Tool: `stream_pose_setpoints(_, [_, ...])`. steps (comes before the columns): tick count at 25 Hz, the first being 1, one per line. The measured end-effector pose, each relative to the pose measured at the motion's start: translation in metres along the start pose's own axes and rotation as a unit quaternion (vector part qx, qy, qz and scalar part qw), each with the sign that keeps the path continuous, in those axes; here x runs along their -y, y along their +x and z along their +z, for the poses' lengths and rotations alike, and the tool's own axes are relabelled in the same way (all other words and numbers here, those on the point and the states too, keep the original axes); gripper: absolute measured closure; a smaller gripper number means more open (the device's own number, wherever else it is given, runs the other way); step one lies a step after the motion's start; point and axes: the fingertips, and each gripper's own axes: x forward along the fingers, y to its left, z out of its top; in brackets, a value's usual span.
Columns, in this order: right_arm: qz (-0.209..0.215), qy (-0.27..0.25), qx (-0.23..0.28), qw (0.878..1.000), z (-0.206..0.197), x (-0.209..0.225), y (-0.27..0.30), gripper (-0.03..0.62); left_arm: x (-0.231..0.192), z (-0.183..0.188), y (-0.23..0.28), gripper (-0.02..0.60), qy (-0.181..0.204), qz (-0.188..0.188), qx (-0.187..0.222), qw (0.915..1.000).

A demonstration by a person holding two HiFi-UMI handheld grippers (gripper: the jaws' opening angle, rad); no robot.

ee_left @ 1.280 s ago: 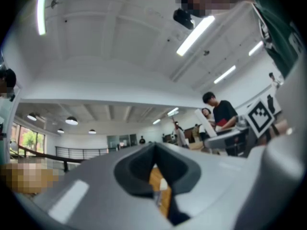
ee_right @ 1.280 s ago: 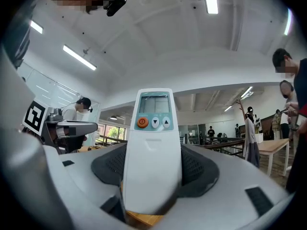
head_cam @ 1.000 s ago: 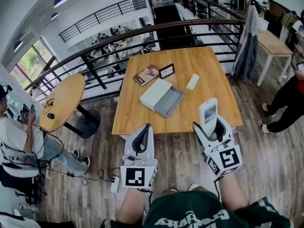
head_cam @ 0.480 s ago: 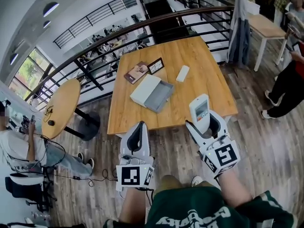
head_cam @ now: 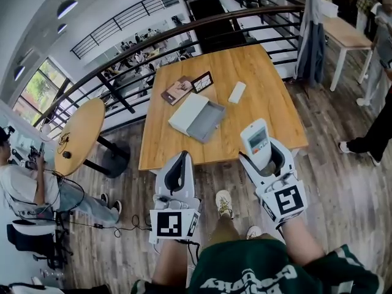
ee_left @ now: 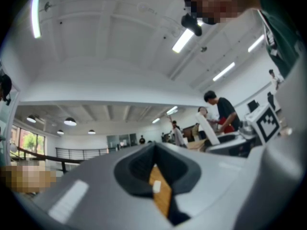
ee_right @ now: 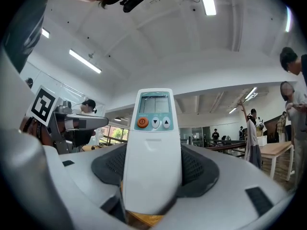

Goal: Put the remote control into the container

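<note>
Head view: square light-wood surface (head_cam: 257,112) sits ahead of both tongs. Open grey box container (head_cam: 207,122) on it, ahead-left of right tongs (head_cam: 262,157), well apart. Right tongs clamped on upright white remote control with orange button (ee_right: 153,143). Left tongs (head_cam: 182,161) closed, empty. Step looks like carry. Next: reach forward-left over box, lower, release.

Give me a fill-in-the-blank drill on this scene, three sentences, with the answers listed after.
1. The right tongs are shut on the white remote control, whose round power button is ____.
2. The left tongs are shut and hold ____.
3. On the square wooden table, the open grey rectangular container is ____ inside.

Missing words: orange; nothing; empty
</note>
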Motion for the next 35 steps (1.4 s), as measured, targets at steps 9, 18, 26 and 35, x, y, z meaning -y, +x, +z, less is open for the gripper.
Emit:
stream_pose_setpoints(9, [0.002,-0.017,-0.009,1.0,-0.011,0.002,0.031,0.298,-0.022,-0.014,0.02,0.581,0.011,0.003,0.009,0.9999])
stream_pose_setpoints(18, [-0.003,-0.02,-0.03,0.999,-0.03,0.019,0.093,0.298,-0.06,-0.035,0.078,0.581,0.011,-0.014,0.015,0.9997])
stream_pose_setpoints(26, [-0.004,-0.015,-0.042,0.999,-0.054,0.037,0.181,0.298,-0.114,-0.066,0.147,0.58,0.003,-0.017,0.01,0.9998])
stream_pose_setpoints(35, [0.0,-0.002,-0.082,0.997,-0.089,0.052,0.268,0.298,-0.17,-0.115,0.225,0.58,-0.032,-0.034,-0.004,0.9989])
